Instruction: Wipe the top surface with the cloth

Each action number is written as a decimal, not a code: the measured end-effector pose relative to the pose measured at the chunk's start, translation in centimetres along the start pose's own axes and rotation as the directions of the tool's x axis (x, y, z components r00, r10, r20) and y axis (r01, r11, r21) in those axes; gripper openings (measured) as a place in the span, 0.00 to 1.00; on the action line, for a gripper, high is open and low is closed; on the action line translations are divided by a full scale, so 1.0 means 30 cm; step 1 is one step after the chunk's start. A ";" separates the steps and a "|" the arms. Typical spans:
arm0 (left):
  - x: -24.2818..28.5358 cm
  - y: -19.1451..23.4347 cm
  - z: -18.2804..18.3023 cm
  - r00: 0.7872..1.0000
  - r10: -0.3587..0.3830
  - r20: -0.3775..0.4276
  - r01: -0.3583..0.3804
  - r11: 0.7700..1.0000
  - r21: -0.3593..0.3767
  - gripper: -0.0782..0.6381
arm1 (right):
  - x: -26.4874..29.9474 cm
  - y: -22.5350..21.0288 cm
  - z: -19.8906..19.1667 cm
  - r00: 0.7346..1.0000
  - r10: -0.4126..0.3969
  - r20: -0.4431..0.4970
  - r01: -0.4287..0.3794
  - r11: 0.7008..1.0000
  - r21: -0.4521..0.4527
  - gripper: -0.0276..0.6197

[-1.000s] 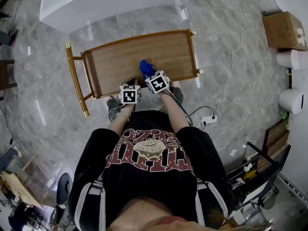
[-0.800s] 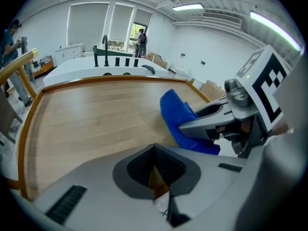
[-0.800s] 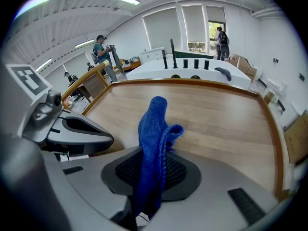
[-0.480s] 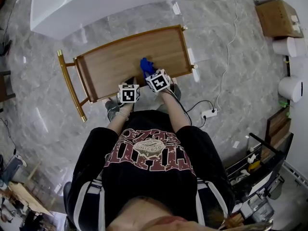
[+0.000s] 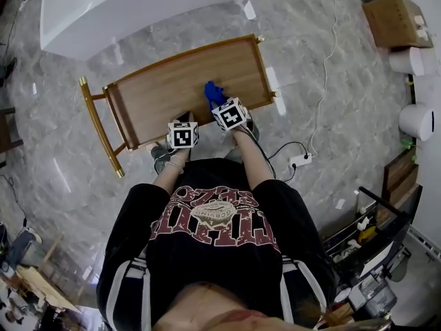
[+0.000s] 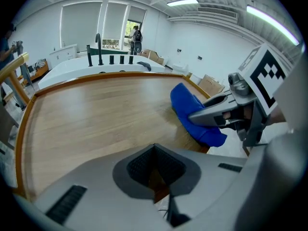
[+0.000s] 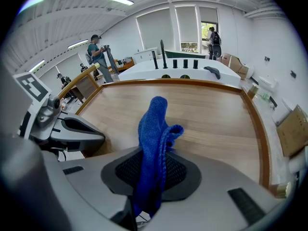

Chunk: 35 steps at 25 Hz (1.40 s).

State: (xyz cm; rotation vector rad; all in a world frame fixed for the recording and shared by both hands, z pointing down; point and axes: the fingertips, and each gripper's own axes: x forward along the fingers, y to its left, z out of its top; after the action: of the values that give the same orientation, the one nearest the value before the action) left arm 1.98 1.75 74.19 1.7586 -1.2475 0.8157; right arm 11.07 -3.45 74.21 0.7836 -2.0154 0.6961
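Observation:
A wooden cart top [image 5: 172, 88] with a raised rim lies in front of me. My right gripper [image 5: 219, 106] is shut on a blue cloth [image 5: 213, 92], near the top's front edge, right of the middle. In the right gripper view the cloth [image 7: 153, 134] stands up from between the jaws over the wood [image 7: 211, 114]. My left gripper [image 5: 185, 121] is shut on nothing, at the front edge just left of the right one. The left gripper view shows the wood [image 6: 96, 114], the cloth [image 6: 195, 112] and the right gripper [image 6: 226, 114] at the right.
A white tub [image 5: 138, 5] with black fittings stands beyond the cart. The cart's gold handle [image 5: 96, 126] sticks out on the left. A power strip and cable [image 5: 302, 161] lie on the marble floor at the right, and a cardboard box [image 5: 396, 19] sits at the far right.
The right gripper with the cloth has slid a little to the right along the top's front part. The head view has shifted slightly. The left gripper stays beside it.

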 end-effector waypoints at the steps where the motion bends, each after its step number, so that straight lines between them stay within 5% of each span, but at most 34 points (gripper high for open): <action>1: 0.002 0.001 -0.001 1.000 0.003 -0.001 -0.003 1.000 0.001 0.18 | -0.001 -0.008 -0.005 1.000 -0.002 -0.006 0.002 1.000 0.003 0.18; 35: 0.012 0.003 0.002 1.000 0.011 -0.003 -0.011 1.000 0.020 0.18 | -0.106 -0.281 -0.073 0.992 -0.128 0.002 0.127 0.988 0.086 0.18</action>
State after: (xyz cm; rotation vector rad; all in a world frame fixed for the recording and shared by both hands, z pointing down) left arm 2.01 1.52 74.49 1.7677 -1.2519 0.8394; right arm 19.81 -6.52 74.11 0.9581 -1.9332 0.7106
